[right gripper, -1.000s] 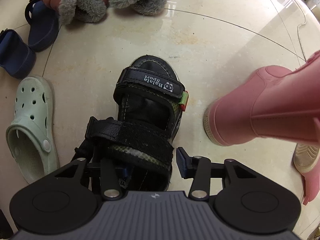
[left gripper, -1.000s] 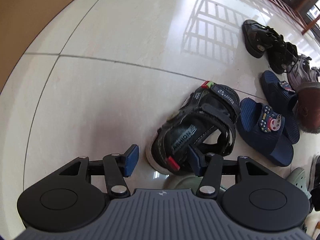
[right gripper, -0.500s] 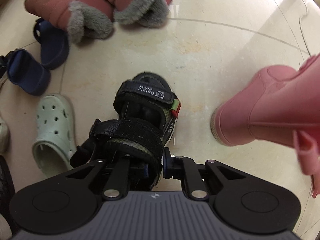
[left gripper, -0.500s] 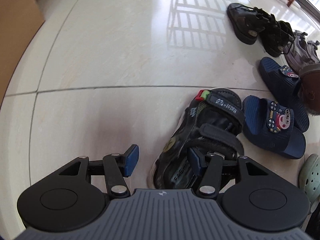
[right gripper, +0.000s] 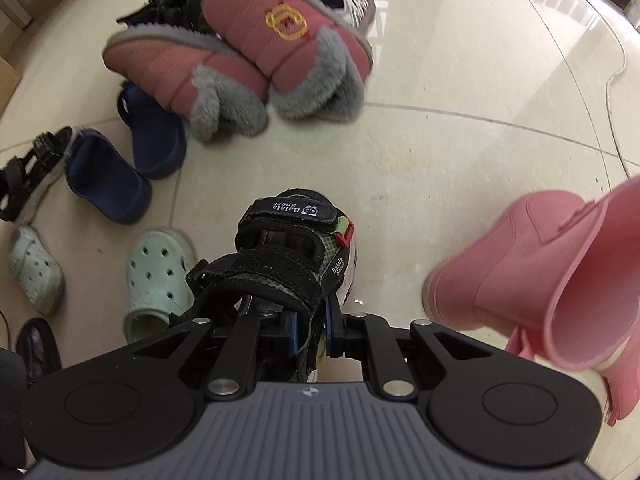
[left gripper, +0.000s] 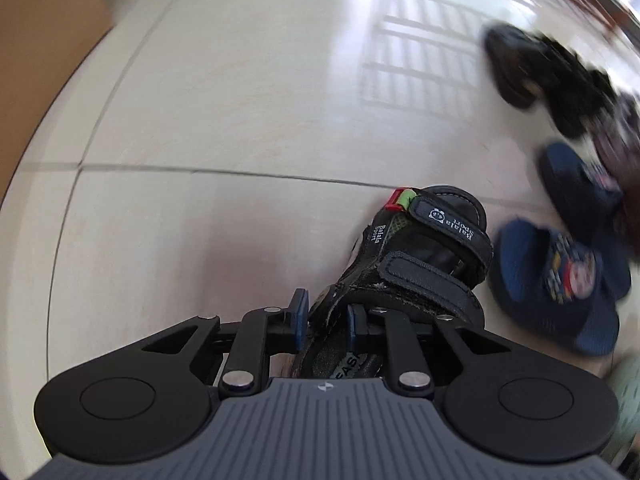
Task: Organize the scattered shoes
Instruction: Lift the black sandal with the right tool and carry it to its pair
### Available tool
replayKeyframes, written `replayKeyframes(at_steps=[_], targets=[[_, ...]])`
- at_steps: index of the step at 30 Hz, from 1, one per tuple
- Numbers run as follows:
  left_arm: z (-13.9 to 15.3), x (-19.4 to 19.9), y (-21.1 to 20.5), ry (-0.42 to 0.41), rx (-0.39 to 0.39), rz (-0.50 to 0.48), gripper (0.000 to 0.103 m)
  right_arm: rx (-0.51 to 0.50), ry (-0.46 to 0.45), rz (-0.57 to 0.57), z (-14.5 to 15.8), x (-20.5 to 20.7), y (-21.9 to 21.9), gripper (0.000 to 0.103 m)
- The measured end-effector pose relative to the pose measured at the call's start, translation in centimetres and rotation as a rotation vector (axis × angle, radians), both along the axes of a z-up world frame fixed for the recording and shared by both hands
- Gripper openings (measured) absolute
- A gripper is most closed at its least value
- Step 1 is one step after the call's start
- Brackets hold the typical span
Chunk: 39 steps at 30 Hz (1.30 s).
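Left tool (left gripper: 323, 318), jaws closing on the side wall at the heel of a black Balala Sport sandal (left gripper: 420, 260) on the floor: long axis runs straight away from it, toe far. Right tool (right gripper: 310, 330) is clamped on the matching sandal's (right gripper: 292, 256) heel-side wall, toe likewise ahead.

We see a glossy cream tiled floor (right gripper: 460, 148) with thin grout lines, and we take the pink rubber boot (right gripper: 532, 280) standing on it as our landmark. Far to the boot's left lie a pale green clog (right gripper: 156, 276), a second green clog (right gripper: 36, 268) beyond it and two navy slides (right gripper: 132, 168) above them. Up and to the left of the boot, two pink fur-lined boots (right gripper: 248, 60) lie together on the tiles, with dark shoes just behind them.
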<state>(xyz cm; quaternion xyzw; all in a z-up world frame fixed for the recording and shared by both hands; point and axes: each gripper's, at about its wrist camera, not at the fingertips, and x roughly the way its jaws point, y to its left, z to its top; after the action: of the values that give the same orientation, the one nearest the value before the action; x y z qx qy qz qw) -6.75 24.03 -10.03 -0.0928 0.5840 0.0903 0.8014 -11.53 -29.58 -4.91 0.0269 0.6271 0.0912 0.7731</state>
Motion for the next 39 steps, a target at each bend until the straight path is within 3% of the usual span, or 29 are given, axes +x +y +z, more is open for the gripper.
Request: replayKeyframes(at_steps=[3,9,15,20,30,39], targets=[[-0.1,-0.6,1.5,0.0,-0.009,0.149,0.02,0.017,-0.013,0.042,1.2,0.8,0.7,0.014],[0.0,-1.8,3.5,0.01,-0.018,0.324,0.019,0.081,-0.019,0.179,3.1,3.2,3.7,0.014],[0.5,-2.8,4.8,-0.019,-0.006,0.391,0.019,0.14,-0.037,0.362,4.6,6.4,9.4,0.014],[0.4,-3.0,5.6,-0.037,-0.024,0.426,0.019,0.204,-0.1,0.447,5.2,9.8,14.7,0.014],[0.0,-3.5,6.3,-0.071,-0.11,0.513,0.019,0.29,-0.098,0.489,3.0,17.1,24.5,0.014],[0.2,-3.1,7.2,-0.108,-0.127,0.554,0.019,0.276,-0.126,0.508,-0.6,21.1,34.0,0.015]])
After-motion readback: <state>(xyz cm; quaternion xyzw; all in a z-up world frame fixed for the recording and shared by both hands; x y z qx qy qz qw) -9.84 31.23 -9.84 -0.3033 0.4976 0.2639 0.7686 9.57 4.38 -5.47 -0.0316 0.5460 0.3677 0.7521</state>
